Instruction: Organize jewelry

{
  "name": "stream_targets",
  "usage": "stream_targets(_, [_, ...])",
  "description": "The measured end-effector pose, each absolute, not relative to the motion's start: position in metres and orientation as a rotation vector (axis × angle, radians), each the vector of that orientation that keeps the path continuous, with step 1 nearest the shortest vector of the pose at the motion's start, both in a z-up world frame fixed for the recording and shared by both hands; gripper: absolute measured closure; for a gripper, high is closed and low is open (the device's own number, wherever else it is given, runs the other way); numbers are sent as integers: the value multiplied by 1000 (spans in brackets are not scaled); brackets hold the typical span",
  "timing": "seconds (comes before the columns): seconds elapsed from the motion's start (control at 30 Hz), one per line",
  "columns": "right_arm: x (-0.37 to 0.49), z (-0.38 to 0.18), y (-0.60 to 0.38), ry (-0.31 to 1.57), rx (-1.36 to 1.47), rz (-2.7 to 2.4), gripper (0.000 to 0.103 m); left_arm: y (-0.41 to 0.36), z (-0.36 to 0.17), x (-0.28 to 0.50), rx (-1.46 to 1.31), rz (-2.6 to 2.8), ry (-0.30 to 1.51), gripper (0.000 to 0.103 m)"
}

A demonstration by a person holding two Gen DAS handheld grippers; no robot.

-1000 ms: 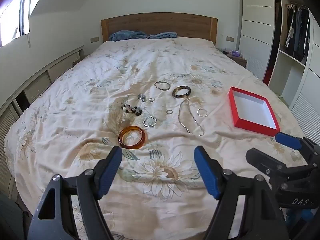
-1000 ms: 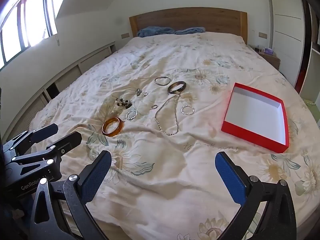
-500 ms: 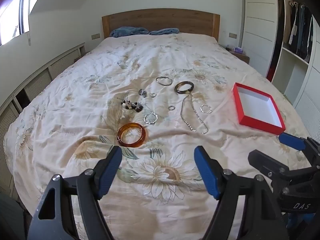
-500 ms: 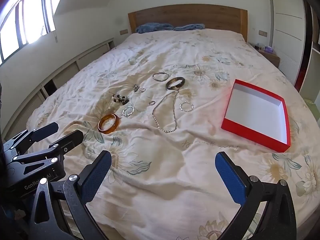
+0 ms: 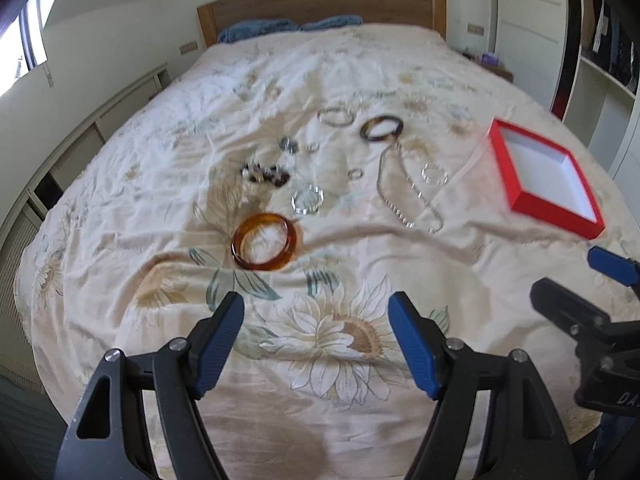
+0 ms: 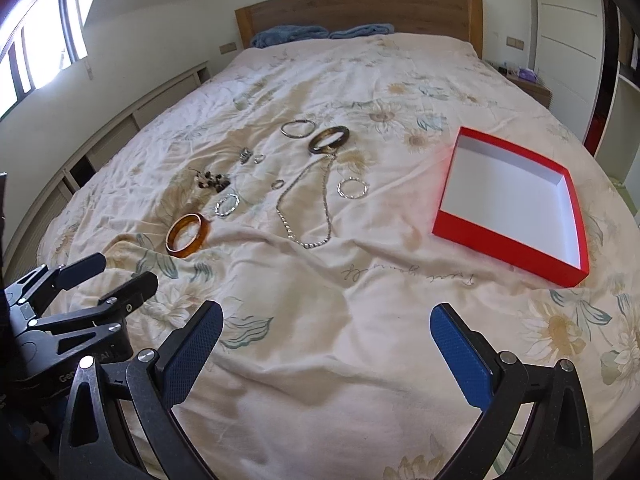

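Jewelry lies scattered on the bed (image 6: 320, 320), spread over a floral duvet ahead of both of our tools. Our left hand-held gripper (image 5: 316, 320) hovers low above the near part of the duvet, pointing toward the headboard, its blue-padded jaws set moderately apart with nothing between them. Just ahead of it and slightly to its left lies an amber bangle (image 5: 265, 246); beyond that we see a small twisted silver ring (image 5: 307, 199), a cluster of dark beads (image 5: 264, 172), and farther still a thin silver bangle (image 5: 335, 117) beside a dark tortoiseshell bangle (image 5: 381, 128). A silver chain necklace (image 5: 408, 188) runs from the tortoiseshell bangle back toward us, with a silver hoop (image 5: 434, 173) just to its right. This view is somewhat blurred. Our right hand-held gripper (image 6: 326, 322) is held level beside the left one, also aimed up the bed, its jaws spread wide and holding nothing. Ahead of it and to its right sits a red box (image 6: 480, 234), open, with a white inside, well apart from the jewelry. In the right view the necklace lies ahead and slightly left, and the amber bangle sits farther left, beyond the left tool's black frame. Both tools are clear of every piece.
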State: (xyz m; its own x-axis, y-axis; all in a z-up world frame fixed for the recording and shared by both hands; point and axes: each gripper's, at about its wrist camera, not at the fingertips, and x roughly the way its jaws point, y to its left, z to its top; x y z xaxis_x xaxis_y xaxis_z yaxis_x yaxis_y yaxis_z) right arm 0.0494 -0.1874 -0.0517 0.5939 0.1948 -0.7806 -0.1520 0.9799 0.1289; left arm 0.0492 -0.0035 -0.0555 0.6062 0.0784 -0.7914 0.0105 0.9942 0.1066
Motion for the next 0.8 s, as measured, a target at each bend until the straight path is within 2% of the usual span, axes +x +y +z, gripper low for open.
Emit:
stream_targets(0.2, [58,-65,-187,960,49,180,0,-1,-76,63,103,24,1004,30])
stream_targets(0.8, [67,-80,-191,1090,135,174,0,8,-105,79,39,28,1038,30])
